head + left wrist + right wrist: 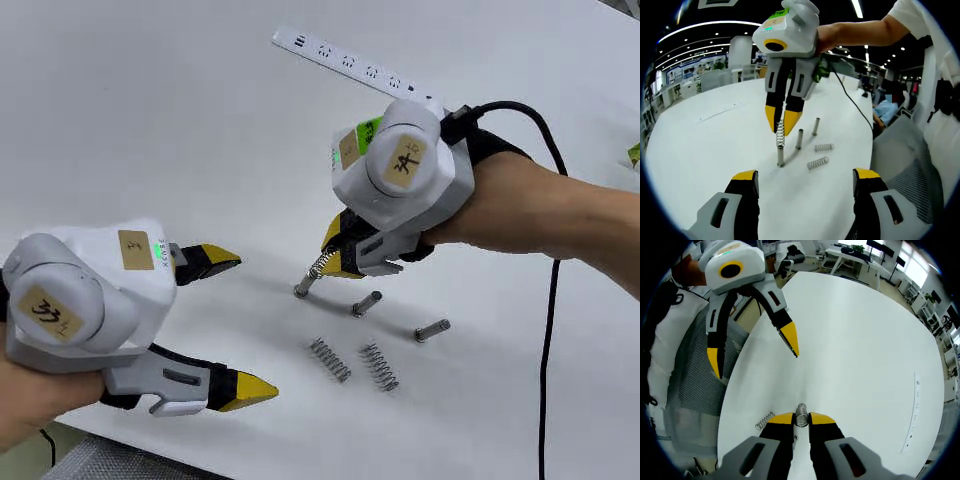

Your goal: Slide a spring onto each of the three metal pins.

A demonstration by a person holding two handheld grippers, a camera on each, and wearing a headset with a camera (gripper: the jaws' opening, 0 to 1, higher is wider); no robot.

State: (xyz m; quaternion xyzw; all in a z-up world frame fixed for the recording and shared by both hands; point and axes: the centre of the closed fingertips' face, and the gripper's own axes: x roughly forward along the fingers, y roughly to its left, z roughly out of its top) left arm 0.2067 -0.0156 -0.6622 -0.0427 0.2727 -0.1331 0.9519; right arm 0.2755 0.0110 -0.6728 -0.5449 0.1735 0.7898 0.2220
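Lower left in the head view the left tongs [255, 326] are wide apart, holding nothing. Mid-frame the right tongs [330, 260] are pinched on a spring [320, 267], long axis upright over the leftmost pin [303, 288], bottom end at its top. It's probably light and squishy, so grip gently across the coils or it'll buckle or ping off. Right of that, the middle pin [366, 303] and right pin [432, 329] stand bare on the desk [150, 120], with the left loose spring [329, 359] and right loose spring [379, 365] lying flat below them.

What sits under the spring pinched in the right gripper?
An upright metal pin stands under the spring on the table, its top at the spring's lower coils. The right gripper covers the spring's upper end with its fingers.
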